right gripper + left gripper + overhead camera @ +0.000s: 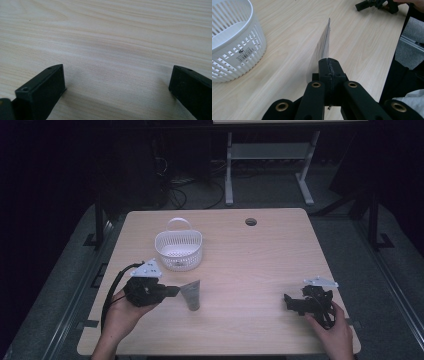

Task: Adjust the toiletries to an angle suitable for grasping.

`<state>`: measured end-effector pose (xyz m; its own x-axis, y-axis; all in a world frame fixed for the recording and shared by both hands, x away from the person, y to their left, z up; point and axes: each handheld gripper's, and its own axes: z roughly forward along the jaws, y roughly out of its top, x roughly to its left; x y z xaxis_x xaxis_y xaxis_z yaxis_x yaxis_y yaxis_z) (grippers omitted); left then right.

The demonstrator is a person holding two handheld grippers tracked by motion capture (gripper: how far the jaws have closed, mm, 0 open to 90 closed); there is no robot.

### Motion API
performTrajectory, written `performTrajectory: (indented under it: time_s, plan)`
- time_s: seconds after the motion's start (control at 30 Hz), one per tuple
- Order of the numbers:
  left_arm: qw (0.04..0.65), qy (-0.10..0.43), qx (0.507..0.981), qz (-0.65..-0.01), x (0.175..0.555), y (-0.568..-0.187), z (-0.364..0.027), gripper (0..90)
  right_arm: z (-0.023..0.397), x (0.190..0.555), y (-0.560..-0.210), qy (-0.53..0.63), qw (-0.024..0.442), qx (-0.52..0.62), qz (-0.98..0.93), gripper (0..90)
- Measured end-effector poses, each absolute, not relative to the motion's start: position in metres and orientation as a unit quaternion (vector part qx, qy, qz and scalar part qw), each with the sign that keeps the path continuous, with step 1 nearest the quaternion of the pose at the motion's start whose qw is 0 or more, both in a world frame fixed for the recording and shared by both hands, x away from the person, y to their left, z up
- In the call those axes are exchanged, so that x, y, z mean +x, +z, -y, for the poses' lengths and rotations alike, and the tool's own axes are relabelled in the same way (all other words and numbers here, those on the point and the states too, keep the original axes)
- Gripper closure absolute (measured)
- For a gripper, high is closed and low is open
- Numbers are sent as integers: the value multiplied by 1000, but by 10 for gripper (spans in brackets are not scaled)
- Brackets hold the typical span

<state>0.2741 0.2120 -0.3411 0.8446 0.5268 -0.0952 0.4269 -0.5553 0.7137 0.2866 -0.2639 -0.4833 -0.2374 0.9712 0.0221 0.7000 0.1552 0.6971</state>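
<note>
My left gripper (172, 291) has its jaws clamped together on the flat crimped end of a grey plastic squeeze tube (191, 295), which juts out ahead of them. A white slotted plastic basket (178, 250) sits just beyond. My right gripper (289, 301) rests wide open with nothing between its jaws, over the pale wooden table (250, 265).

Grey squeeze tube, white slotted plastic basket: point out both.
grey squeeze tube (190, 296), high view, mid body.
white slotted plastic basket (249, 48), left gripper view, side wall.
</note>
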Motion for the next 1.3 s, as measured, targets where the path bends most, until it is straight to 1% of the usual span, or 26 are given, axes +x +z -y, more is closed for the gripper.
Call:
performTrajectory:
  time_s: [0.8,1.3]
  plan:
    - [373,73,881,-282,293,-345,-214,899,264,287,-483,302,224,575,-726,0]
    - [372,78,881,-281,306,-347,-208,898,264,287,-483,302,224,575,-726,0]
